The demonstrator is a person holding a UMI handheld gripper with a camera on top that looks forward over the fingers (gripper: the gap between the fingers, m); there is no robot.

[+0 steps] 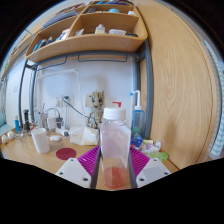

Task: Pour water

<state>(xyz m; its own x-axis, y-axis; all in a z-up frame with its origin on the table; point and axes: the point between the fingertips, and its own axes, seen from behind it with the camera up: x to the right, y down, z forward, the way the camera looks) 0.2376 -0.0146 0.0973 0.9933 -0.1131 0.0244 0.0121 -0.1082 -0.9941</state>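
Note:
A clear plastic bottle (115,145) with a white cap and a reddish base stands upright between my gripper's (113,165) fingers. Both magenta pads (90,160) press against its sides, so the gripper is shut on it. The bottle appears held above the wooden table (25,155). A white cup (40,140) stands on the table to the left, beyond the fingers. A dark red round coaster (66,153) lies on the table between the cup and the bottle.
A wall shelf (90,35) with several small items hangs above. A wooden panel (175,90) stands at the right. Bottles and small things (140,125) crowd the back of the table behind the held bottle. More containers (18,125) stand at the far left.

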